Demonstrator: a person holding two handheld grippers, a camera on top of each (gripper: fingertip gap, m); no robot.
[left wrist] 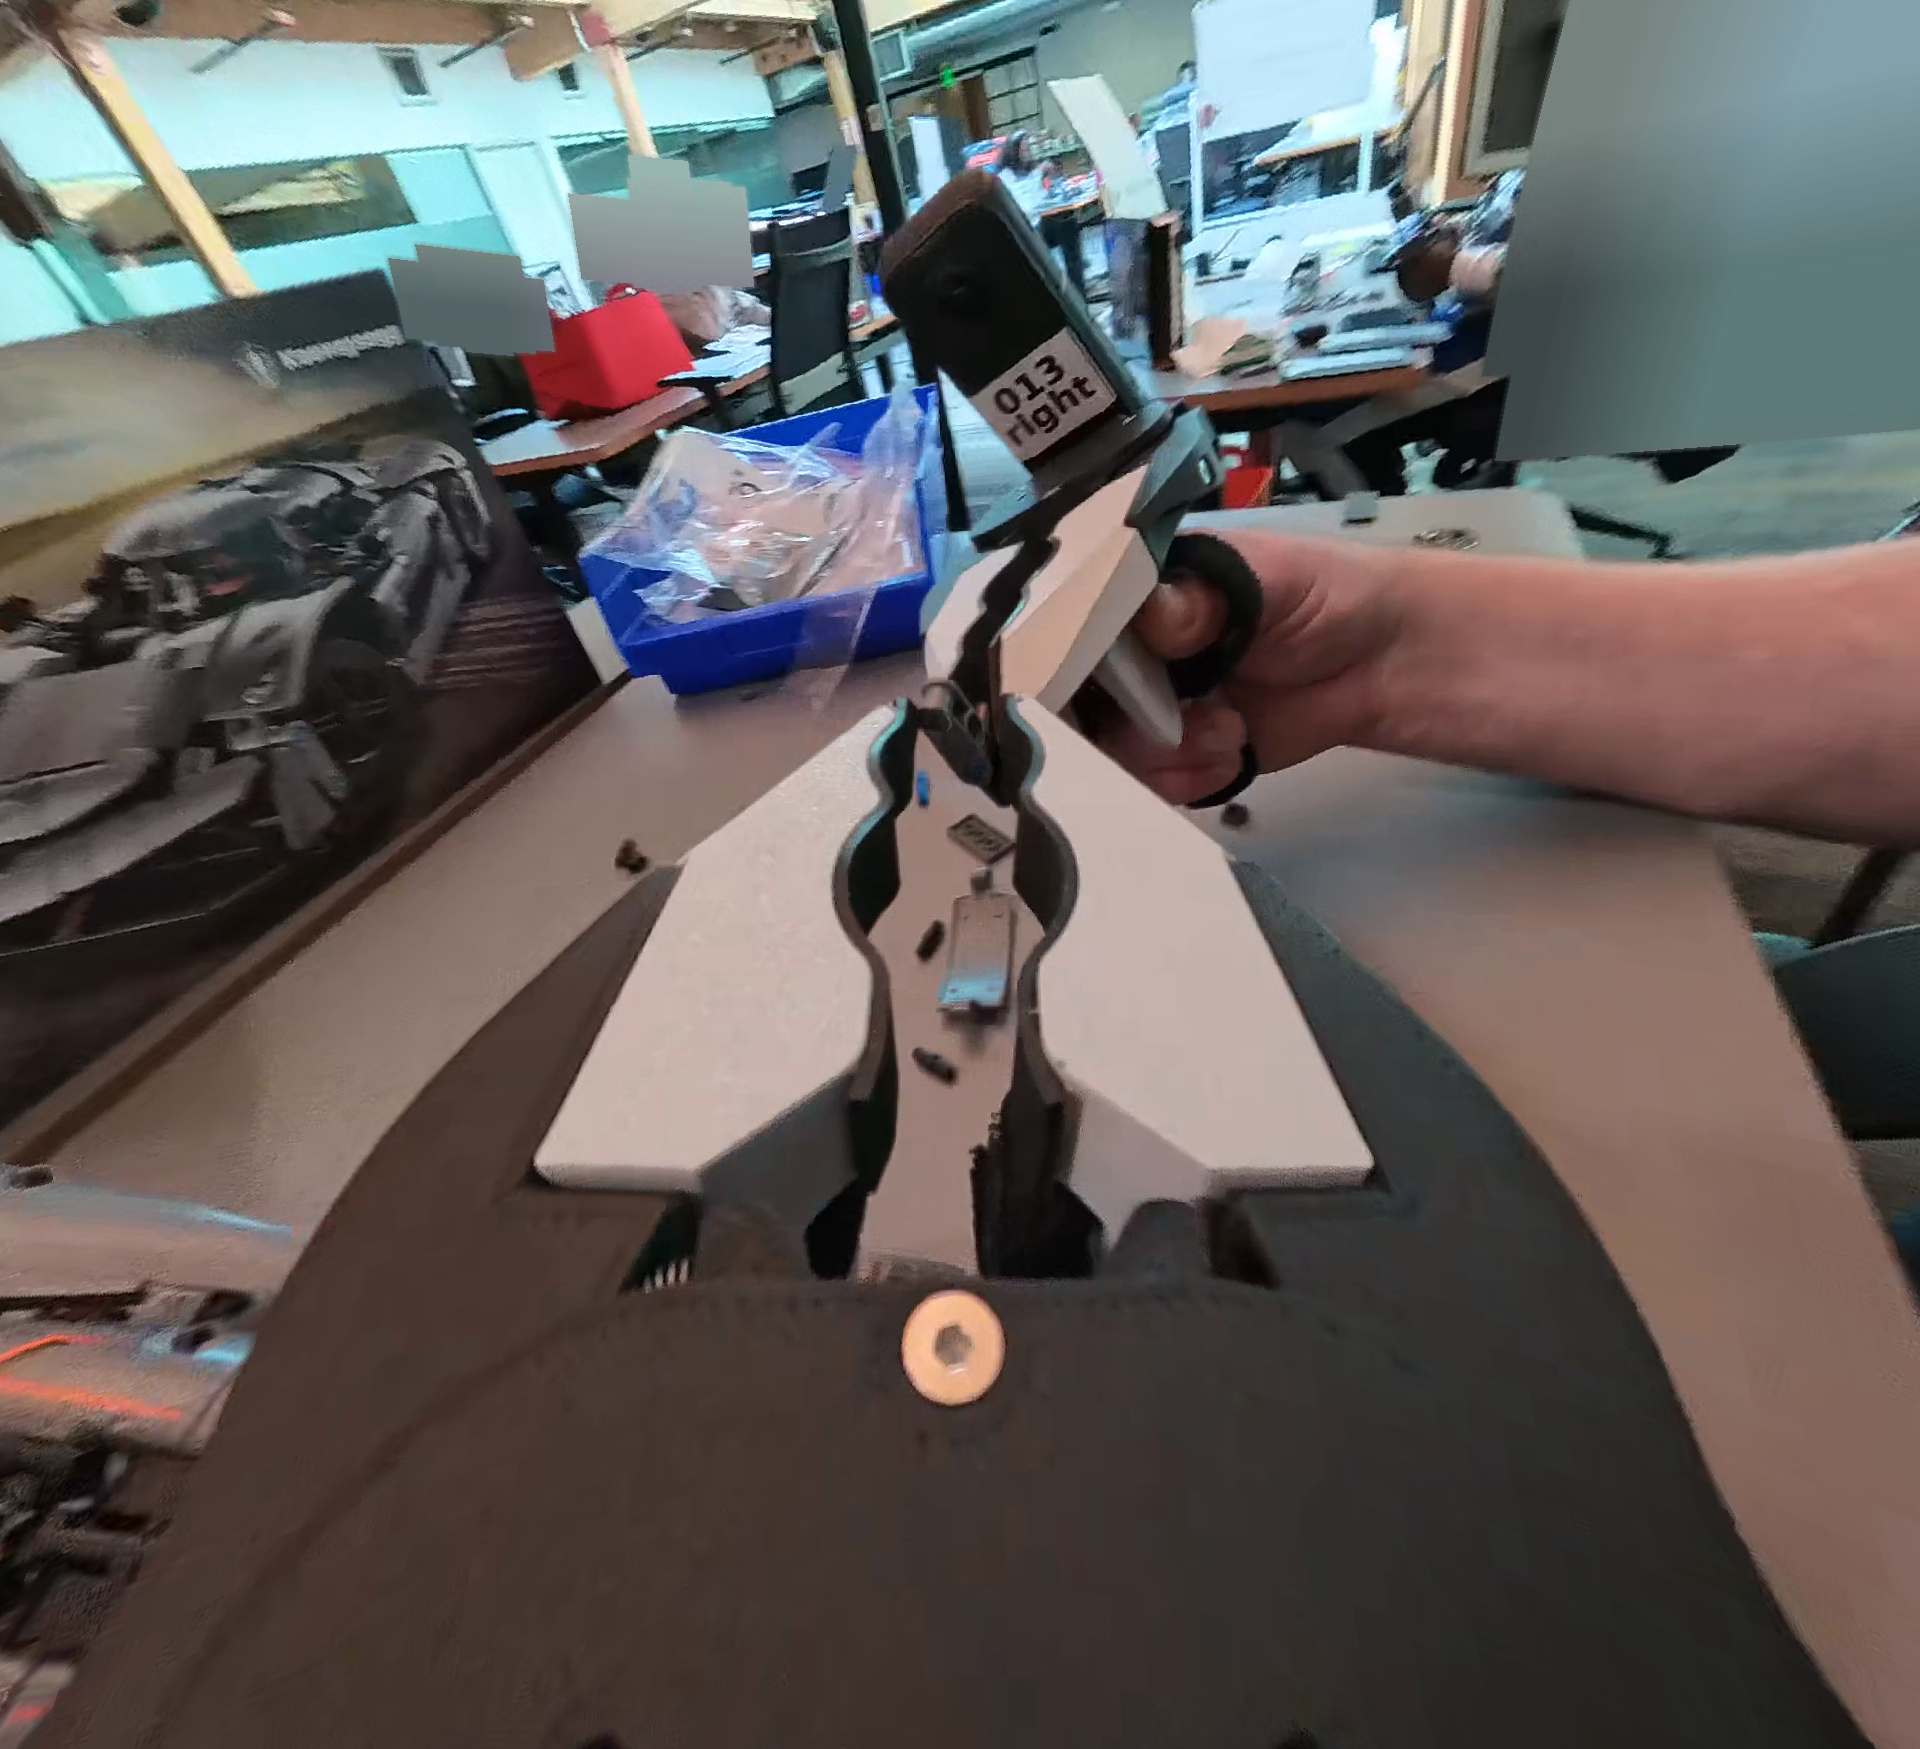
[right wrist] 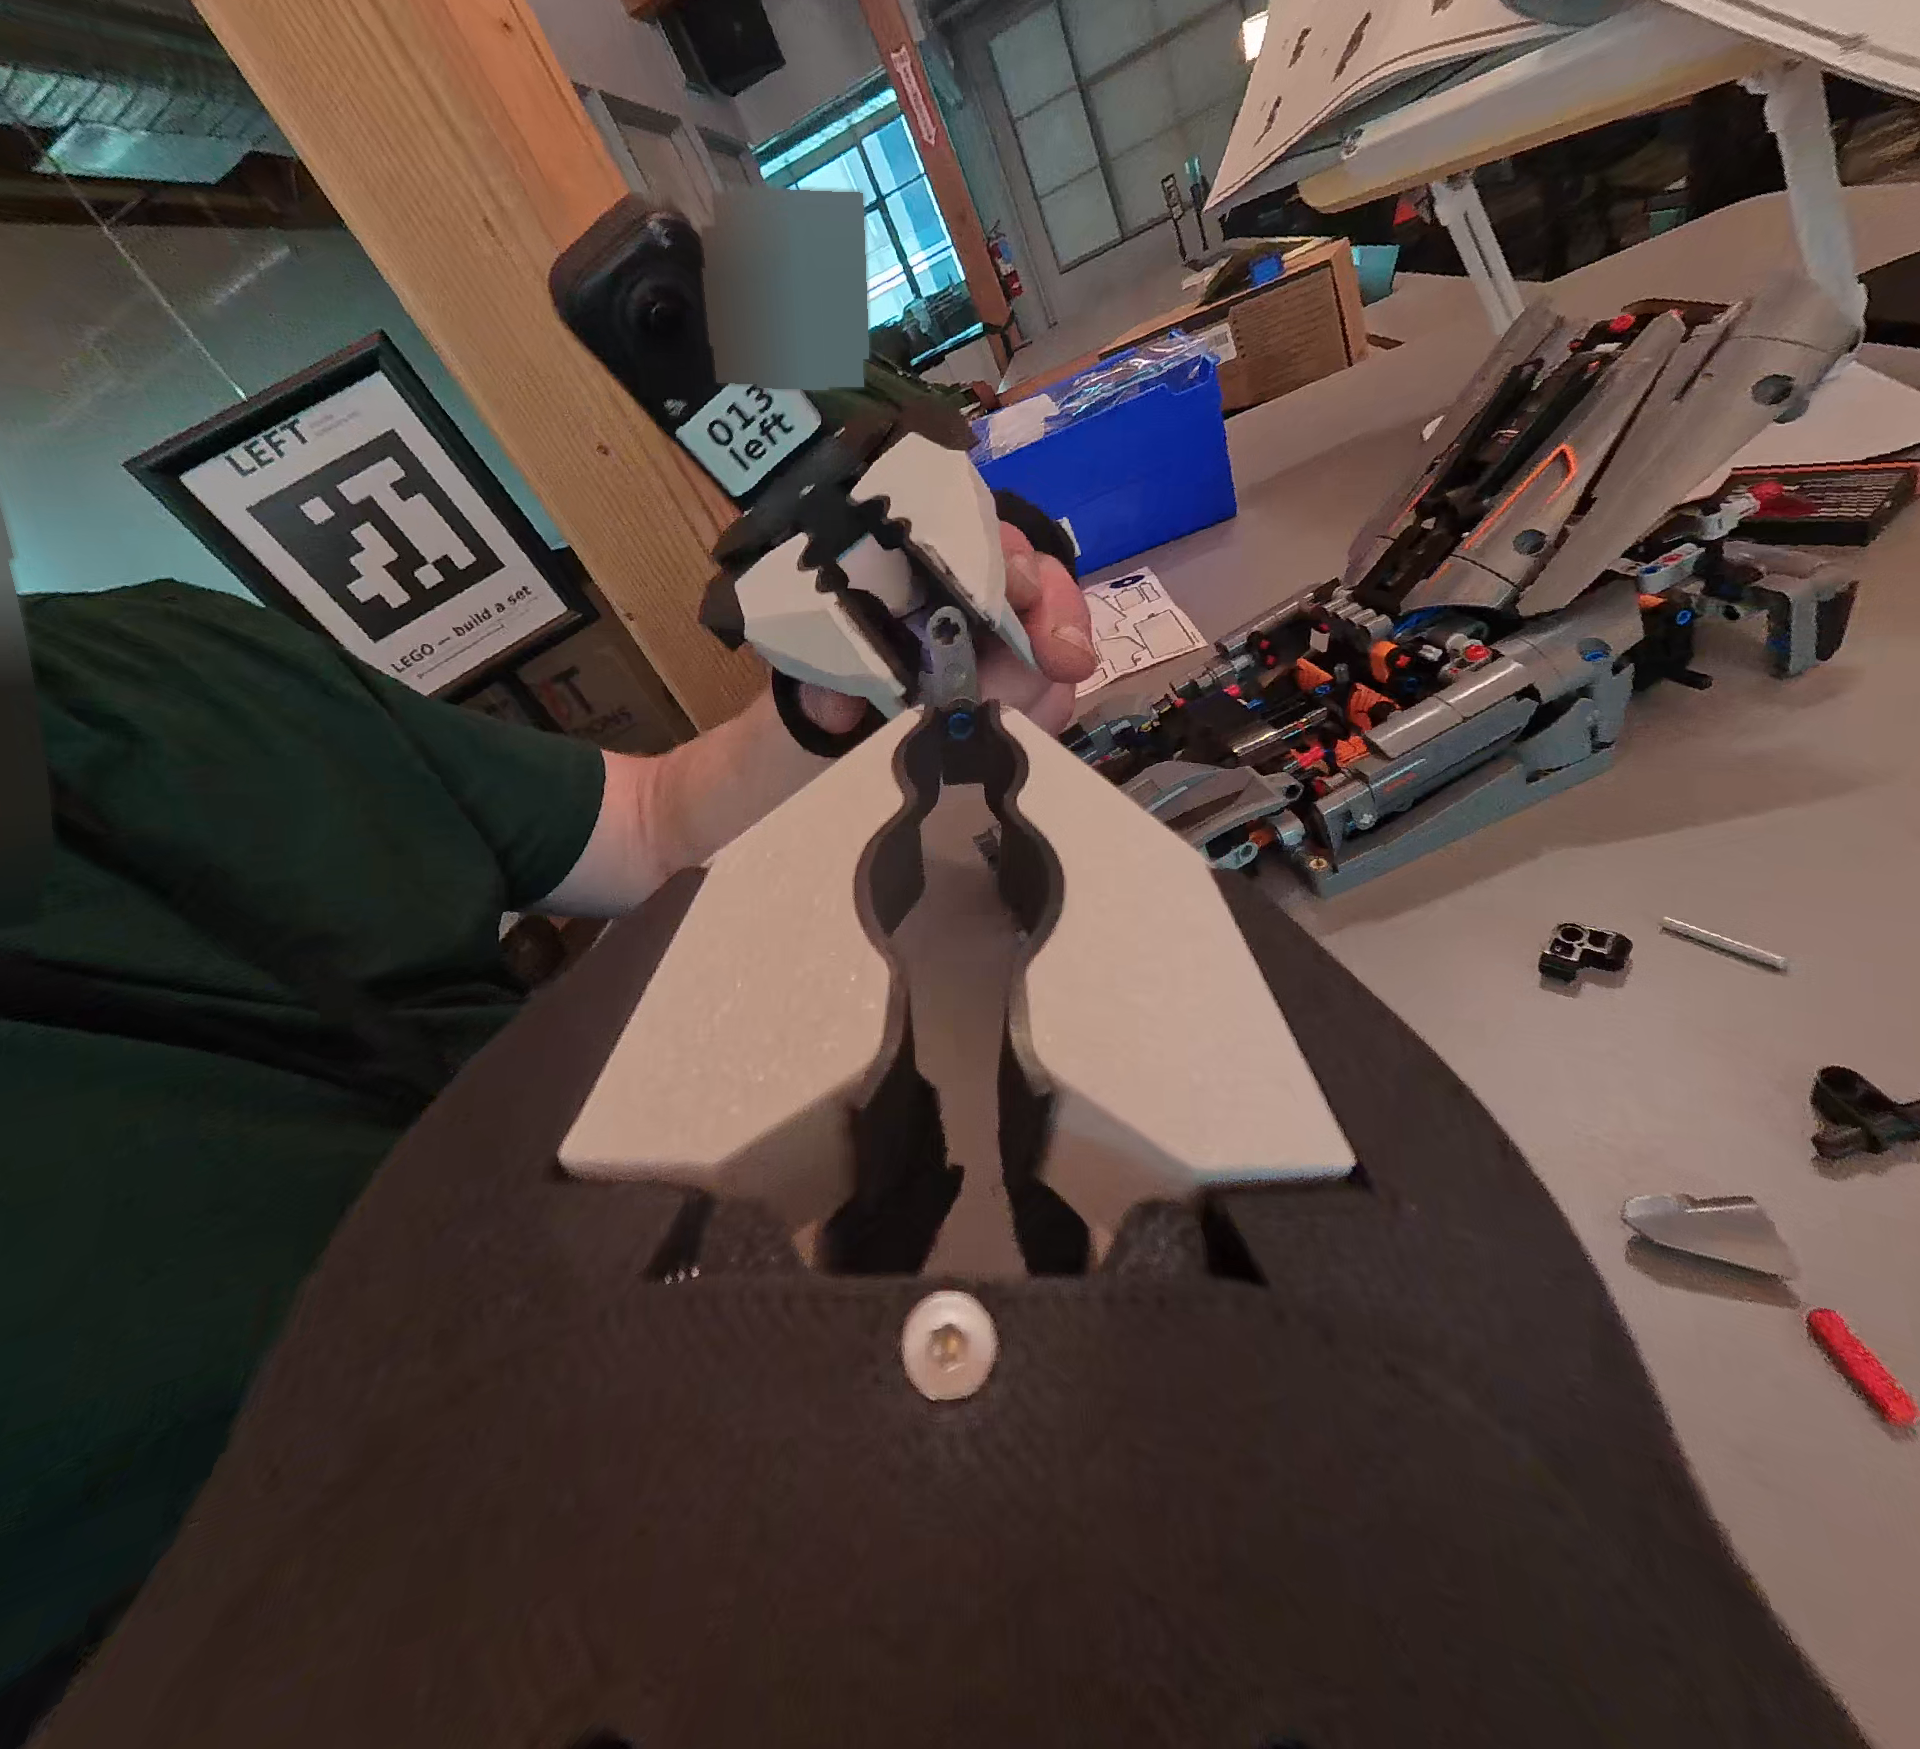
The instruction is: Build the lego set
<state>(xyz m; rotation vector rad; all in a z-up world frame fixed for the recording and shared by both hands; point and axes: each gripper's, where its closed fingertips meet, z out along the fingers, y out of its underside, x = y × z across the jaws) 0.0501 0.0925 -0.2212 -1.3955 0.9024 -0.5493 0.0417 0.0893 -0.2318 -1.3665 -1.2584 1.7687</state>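
A small grey lego beam with a blue pin at its end is held in the air between both grippers. My left gripper is shut on the grey beam; it also shows in the right wrist view. My right gripper is shut on the blue pin and meets the left tip to tip; in the left wrist view it comes in from the right. The part-built grey, black and orange car model lies on the grey table to the right.
Loose parts lie on the table: a black connector, a grey axle, a grey panel, a red axle, a grey plate. A blue bin with bags stands behind. The set's box leans at left. Only a small space, under 4 cm, lies between the two pairs of fingers. About 15 cm separates my right fingertips from the black connector.
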